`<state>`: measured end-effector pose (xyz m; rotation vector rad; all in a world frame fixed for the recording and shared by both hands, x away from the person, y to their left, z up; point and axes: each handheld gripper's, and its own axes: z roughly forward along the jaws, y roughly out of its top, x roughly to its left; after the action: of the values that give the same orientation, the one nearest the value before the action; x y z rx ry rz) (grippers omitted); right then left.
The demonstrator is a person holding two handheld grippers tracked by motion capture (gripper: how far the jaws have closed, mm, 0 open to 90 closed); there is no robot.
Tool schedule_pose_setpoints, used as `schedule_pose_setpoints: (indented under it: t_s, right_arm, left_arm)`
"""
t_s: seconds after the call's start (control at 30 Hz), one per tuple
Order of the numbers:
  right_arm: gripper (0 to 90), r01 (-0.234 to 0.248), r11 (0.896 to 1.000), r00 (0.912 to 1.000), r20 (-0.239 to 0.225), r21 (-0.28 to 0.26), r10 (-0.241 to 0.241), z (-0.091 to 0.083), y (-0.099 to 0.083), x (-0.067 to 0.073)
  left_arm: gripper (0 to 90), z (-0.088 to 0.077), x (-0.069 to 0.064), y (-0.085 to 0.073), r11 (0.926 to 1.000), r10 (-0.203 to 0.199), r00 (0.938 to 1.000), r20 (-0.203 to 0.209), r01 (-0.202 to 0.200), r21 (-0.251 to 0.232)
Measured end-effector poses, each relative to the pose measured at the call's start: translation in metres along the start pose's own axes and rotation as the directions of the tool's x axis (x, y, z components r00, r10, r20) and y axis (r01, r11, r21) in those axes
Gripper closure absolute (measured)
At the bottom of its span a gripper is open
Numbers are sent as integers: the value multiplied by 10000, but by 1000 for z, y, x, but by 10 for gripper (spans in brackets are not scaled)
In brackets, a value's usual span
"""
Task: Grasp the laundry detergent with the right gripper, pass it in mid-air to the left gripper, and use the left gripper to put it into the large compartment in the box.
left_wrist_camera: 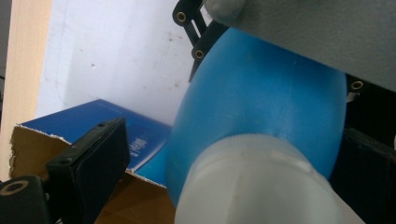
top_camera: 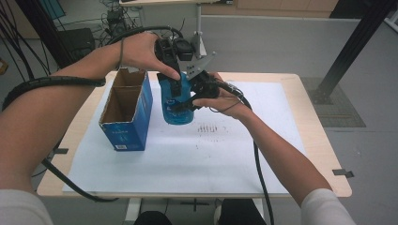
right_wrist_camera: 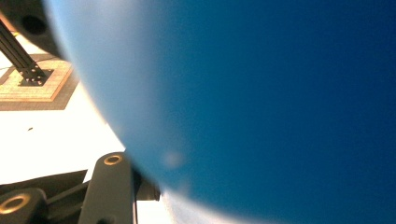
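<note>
A blue bottle (top_camera: pixel 178 110) with a white cap (left_wrist_camera: pixel 252 186) hangs tilted above the table, just right of an open blue cardboard box (top_camera: pixel 126 112). My right gripper (top_camera: pixel 188 103) is shut on the bottle's body from the right. In the right gripper view the blue bottle (right_wrist_camera: pixel 257 93) lies against the one finger (right_wrist_camera: pixel 112 186) that shows. My left gripper (top_camera: pixel 176 84) comes down over the bottle's top. In the left gripper view the cap sits between its jaws, and the left finger (left_wrist_camera: pixel 93 163) stands apart from it, so that gripper is open.
The box (left_wrist_camera: pixel 116 126) stands open-topped on a white sheet (top_camera: pixel 211 154) that covers most of the wooden table (top_camera: pixel 324 159). Cables trail from both grippers across the table. A black frame post (top_camera: pixel 347 51) rises at the back right, beyond the table.
</note>
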<state>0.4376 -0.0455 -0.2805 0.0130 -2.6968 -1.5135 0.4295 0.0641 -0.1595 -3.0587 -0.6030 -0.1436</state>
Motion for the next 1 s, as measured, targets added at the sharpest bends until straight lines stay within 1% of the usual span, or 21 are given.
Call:
schedule_pose_setpoints:
  t_s: [0.23,0.27,0.3,0.37,0.4,0.43,0.5,0.57,0.63,0.73,0.83,0.87,1.0]
  right_arm:
    - [434,8,10000,10000,38,22,-8,-1,-1,-1]
    - [434,-1,10000,10000,29,11,1,-1,-1,-1]
    - [434,-7,10000,10000,17,3,7,-1,-1,-1]
    - [434,11,10000,10000,35,2,-11,-1,-1,-2]
    - [434,39,10000,10000,69,7,-39,-1,-1,-2]
    - [434,41,10000,10000,64,-1,-41,-1,-1,-2]
    - [434,35,10000,10000,67,-6,-35,-1,-1,-3]
    - [434,43,10000,10000,88,-10,-43,-2,-1,-3]
    - [434,33,10000,10000,79,-27,-33,-2,-1,-3]
    - [434,22,10000,10000,81,-18,-22,-2,-1,-3]
    - [433,37,10000,10000,70,-27,-37,-2,-1,-3]
    - [434,41,10000,10000,53,-31,-40,-2,-1,-3]
    - [434,98,10000,9999,81,-8,-98,-4,0,-3]
  left_arm:
    - [59,1,0,0,9999,82,10000,34,-82,146]
    - [59,1,0,0,9999,76,10000,48,-77,128]
    - [59,1,0,0,10000,-49,10000,45,49,30]
    - [59,0,1,0,9999,91,9999,43,-92,139]
    - [58,1,1,0,10000,9,10000,46,-10,66]
    - [59,0,1,0,9999,101,9999,29,-101,98]
    - [59,0,1,0,10000,64,10000,57,-64,56]
    - [58,0,1,0,9999,118,9999,38,-118,102]
    - [59,0,1,0,9999,90,10000,22,-90,55]
    - [60,-1,1,0,9998,174,9998,8,-174,45]
    - [60,-1,1,0,9998,179,9998,-17,-178,54]
    - [60,-1,0,0,9999,119,9999,-21,-119,-11]
    - [59,-2,0,1,9999,165,9999,-20,-164,14]
